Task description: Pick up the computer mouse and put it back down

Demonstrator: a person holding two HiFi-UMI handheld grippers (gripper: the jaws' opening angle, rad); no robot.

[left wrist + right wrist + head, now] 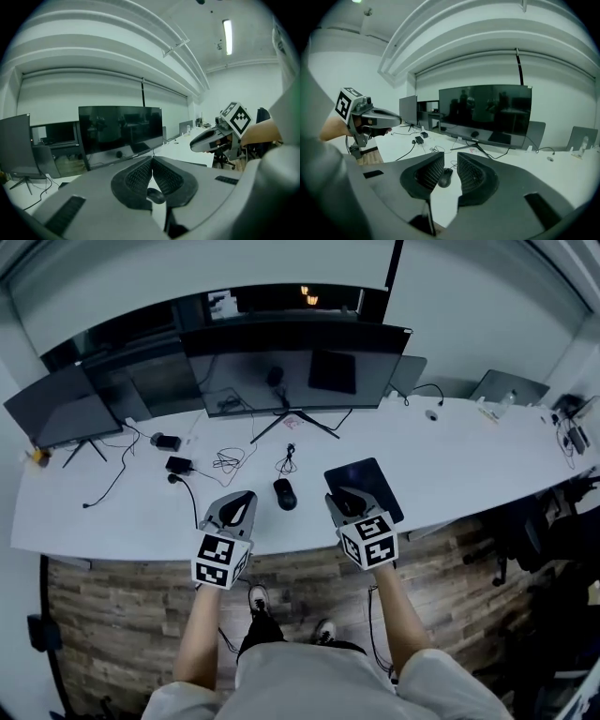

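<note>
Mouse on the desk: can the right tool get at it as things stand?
Probably yes. The mouse sits on the desk ahead of the right tool, seen through its slightly parted jaws; nothing lies between, and the cables are beyond it.

A long white desk (469, 465) curves above a wood-plank floor (122, 606). 2 dark screens stand on it: a wide monitor (295, 367) at the middle and a smaller monitor (61, 409) at the left end. A black mouse pad (375, 479) lies near the front edge. Loose cables (225, 462) and a black power brick (178, 465) lie left of centre. A grey laptop (509, 387) stands toward the right end.
</note>
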